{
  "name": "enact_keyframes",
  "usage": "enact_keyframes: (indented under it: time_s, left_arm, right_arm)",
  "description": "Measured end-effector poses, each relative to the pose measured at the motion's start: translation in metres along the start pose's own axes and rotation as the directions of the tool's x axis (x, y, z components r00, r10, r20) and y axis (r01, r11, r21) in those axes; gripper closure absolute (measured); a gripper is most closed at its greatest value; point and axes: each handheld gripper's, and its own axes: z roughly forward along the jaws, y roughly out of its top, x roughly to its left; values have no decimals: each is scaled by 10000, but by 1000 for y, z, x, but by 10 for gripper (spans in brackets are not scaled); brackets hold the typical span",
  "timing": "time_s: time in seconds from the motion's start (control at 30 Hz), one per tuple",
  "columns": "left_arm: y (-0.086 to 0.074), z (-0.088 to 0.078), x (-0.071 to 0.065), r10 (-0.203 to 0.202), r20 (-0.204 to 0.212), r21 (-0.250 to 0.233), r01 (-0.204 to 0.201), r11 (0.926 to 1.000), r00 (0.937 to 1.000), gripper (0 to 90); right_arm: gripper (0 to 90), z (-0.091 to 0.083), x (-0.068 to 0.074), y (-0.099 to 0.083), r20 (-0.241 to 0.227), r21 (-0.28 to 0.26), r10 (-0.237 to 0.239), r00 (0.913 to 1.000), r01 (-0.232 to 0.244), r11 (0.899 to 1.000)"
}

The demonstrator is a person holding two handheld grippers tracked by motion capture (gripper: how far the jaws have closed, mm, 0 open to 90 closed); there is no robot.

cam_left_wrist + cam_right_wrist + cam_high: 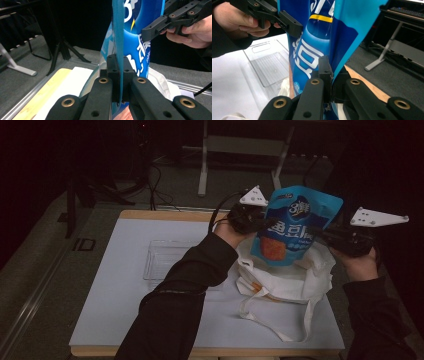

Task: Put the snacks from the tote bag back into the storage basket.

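You hold the blue pouch (pixel 295 225) in the air above the white tote bag (pixel 285 280). Left tongs (pixel 260 222) and right tongs (pixel 320 232) each pinch a side seam. Both grips are thin edge holds; a sideways pull could slip one, dropping the pouch beside the bag.

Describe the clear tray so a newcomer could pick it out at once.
Start at the white tabletop and look to the left half, beside the person's left sleeve. The clear tray lies flat there, empty, left of the white tote bag. Unlike the cloth bag and the blue snack pouch held above it, it is see-through rigid plastic.
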Motion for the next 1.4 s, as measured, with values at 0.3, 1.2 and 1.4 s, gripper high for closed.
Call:
enact_keyframes:
  time_s: [0.3, 1.2, 1.4]
  left_arm:
    - [-3, -33, 5, -10, -288, 99, 13, 10000, 9996, 900]
    - [-53, -147, 26, -536, -1664, 305, 594, 9978, 9846, 900]
    - [-66, -171, 28, -706, -1924, 303, 778, 9965, 9788, 900]
  right_arm:
    - [891, 19, 13, 18, -428, -93, -241, 9988, 237, 9997]
    - [891, 124, 65, 61, -2149, -124, -995, 9716, 992, 9950]
    - [891, 147, 80, 66, -2493, -169, -1042, 9628, 1033, 9945]
